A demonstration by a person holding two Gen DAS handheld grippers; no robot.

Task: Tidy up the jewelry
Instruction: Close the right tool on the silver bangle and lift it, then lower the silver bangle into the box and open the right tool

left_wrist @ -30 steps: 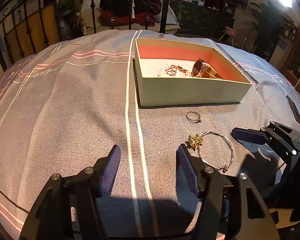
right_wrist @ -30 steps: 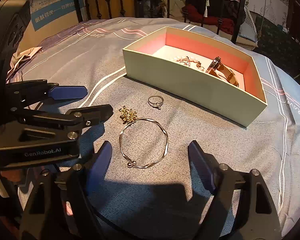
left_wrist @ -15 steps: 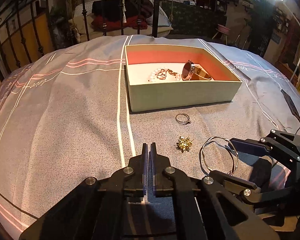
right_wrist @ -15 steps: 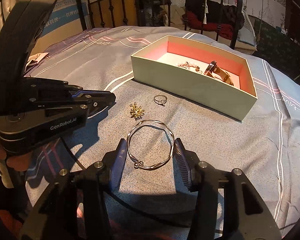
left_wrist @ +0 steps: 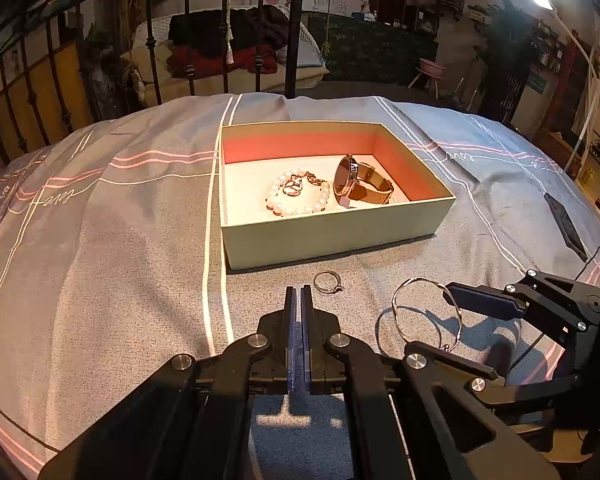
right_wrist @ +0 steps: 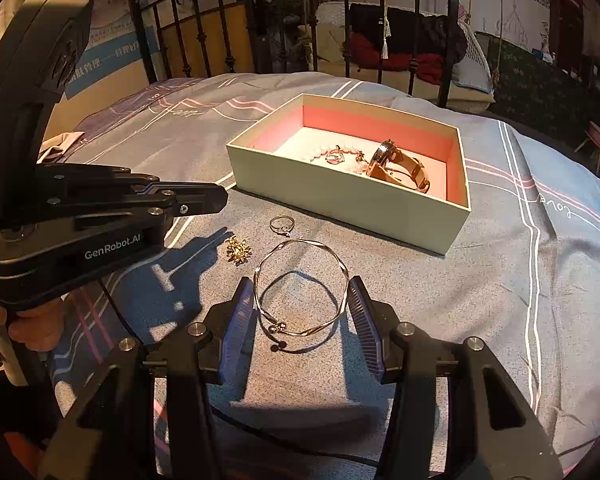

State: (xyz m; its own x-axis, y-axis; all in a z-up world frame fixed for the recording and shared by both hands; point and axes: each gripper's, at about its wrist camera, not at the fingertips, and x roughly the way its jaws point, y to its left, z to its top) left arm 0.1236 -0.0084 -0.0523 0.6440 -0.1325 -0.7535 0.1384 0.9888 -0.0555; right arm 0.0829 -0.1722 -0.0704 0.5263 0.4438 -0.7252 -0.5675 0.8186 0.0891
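Observation:
An open box [left_wrist: 332, 236] with a pink inside holds a pearl bracelet [left_wrist: 296, 198] and a gold watch [left_wrist: 360, 184]; it also shows in the right wrist view [right_wrist: 352, 200]. My right gripper [right_wrist: 300, 300] is shut on a thin silver bangle [right_wrist: 300, 284] and holds it above the bedspread, its shadow below. The bangle also shows in the left wrist view [left_wrist: 424, 312]. A small ring [right_wrist: 282, 224] and a gold brooch [right_wrist: 238, 250] lie on the bedspread. My left gripper [left_wrist: 299, 292] is shut and empty, raised just short of the ring [left_wrist: 327, 281].
The grey striped bedspread [left_wrist: 100, 240] covers the bed. A black iron bed rail [left_wrist: 228, 32] stands behind. A dark phone [left_wrist: 566, 226] lies at the right. A black cable [right_wrist: 284, 440] runs under my right gripper.
My right gripper has closed on the bangle and lifted it. My left gripper closed a second ago and has risen, hiding the brooch from its view.

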